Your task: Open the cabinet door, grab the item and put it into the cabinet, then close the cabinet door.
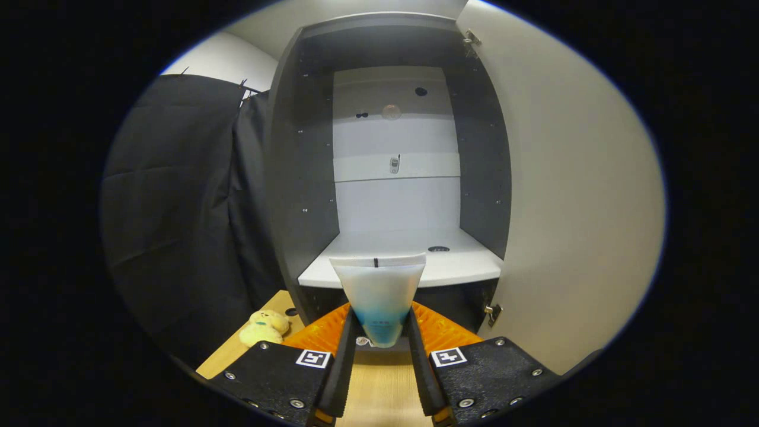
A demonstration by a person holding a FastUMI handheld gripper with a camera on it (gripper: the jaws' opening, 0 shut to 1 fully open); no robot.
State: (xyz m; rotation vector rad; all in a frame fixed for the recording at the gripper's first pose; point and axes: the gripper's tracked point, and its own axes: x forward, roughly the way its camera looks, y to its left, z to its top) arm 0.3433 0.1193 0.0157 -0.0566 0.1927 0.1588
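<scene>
gripper (380,332) closed on a soft plastic tube (379,293), crimped end up, just before the open cabinet (299,178) shelf (462,267). likely light, squashy; hold low, gently.

Black cloth (178,207) drapes the booth's wall beside pale walls (225,59) — a light wooden tabletop (379,391) lies below, evenly lit.

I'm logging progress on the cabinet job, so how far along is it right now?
Done: the cabinet door stands swung open, and the tube is already picked up. In hand: the tool is shut on the tube, both fingers pressing its lower end, held in front of the white shelf. Left: set the tube on a shelf inside the cabinet, let go, then close the door.
</scene>
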